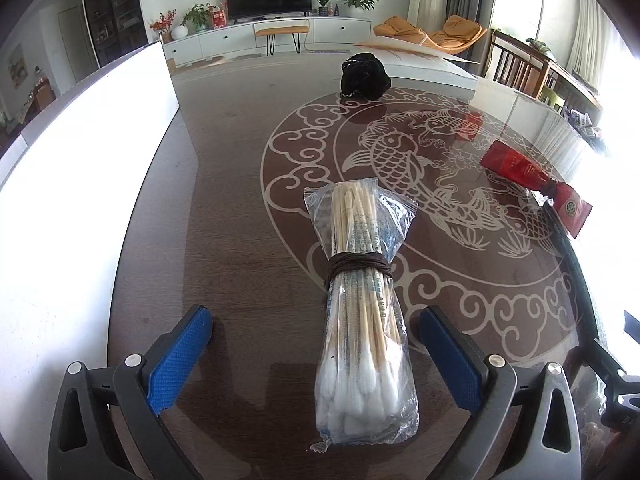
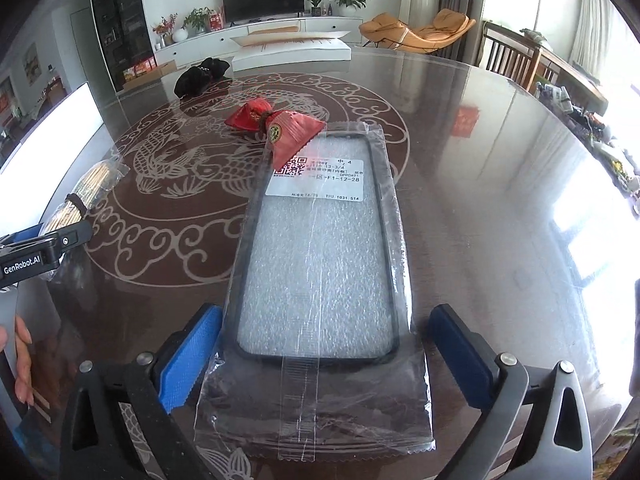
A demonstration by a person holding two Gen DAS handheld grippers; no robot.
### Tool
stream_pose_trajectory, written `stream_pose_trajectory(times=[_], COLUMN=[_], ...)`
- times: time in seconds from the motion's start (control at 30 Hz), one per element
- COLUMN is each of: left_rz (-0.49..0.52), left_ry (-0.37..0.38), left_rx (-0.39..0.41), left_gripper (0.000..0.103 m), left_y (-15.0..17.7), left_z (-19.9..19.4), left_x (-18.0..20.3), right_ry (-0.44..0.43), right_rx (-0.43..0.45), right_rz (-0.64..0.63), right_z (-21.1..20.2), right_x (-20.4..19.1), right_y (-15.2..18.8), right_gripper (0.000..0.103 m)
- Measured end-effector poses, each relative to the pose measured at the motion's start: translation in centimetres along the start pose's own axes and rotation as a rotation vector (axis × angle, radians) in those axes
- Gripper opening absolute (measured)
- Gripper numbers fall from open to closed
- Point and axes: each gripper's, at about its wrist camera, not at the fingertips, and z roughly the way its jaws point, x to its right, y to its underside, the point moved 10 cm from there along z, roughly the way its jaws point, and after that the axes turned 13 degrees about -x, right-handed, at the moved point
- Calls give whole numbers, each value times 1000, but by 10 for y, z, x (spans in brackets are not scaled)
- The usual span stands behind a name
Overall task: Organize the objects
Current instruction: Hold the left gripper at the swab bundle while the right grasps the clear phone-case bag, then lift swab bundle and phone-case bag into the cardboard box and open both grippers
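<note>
Bagged cotton swabs (image 1: 362, 312) are straddled by the released left tongs (image 1: 316, 344), a wrapped phone case (image 2: 320, 256) by the released right tongs (image 2: 324, 344). Nothing appears gathered yet: beyond the case, a red packet (image 2: 276, 126) and black pouch (image 2: 200, 74) lie scattered on the worktop (image 2: 500, 208).

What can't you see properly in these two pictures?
- Left wrist view: the red packet runs past the table's edge into window glare.
- Right wrist view: the left claw covers the near end of the cotton swab bundle.
- Right wrist view: small print on the phone case label is blurred.
</note>
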Motion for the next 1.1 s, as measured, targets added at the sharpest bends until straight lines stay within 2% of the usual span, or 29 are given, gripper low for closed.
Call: stream_pose_trajectory(times=[0.43,0.63,0.73,0.83,0.87,0.9,0.93,0.97,1.0,1.07,1.1], left_rz=[0,0,5,34,46,58,79,110,137,144,130], left_ry=[0,1,2,11,14,17,22,30,38,59,94], left_rx=[0,0,-4,-51,-68,-72,-60,-47,-48,-56,-57], left_gripper=[103,103,103,103,103,96,71,55,33,32,32], left_y=[0,0,-1,-1,-1,-1,-1,0,3,10,15], left_z=[1,1,2,3,5,5,1,-4,-7,-11,-14], left_x=[0,0,1,4,6,7,11,17,22,29,29], right_ry=[4,1,-14,-34,-40,-43,-59,-87,-117,-201,-296], right_rx=[-9,-71,-152,-240,-235,-217,-218,-235,-235,-240,-242], right_rz=[2,-13,-55,-116,-139,-150,-150,-145,-138,-95,-46], right_z=[2,14,21,30,31,28,25,24,22,16,10], right_x=[-1,-9,-16,-24,-26,-27,-28,-29,-30,-29,-29], right_y=[-2,-25,-34,-47,-52,-56,-58,-56,-53,-45,-40], right_gripper=[103,103,103,103,97,79,77,77,77,77,77])
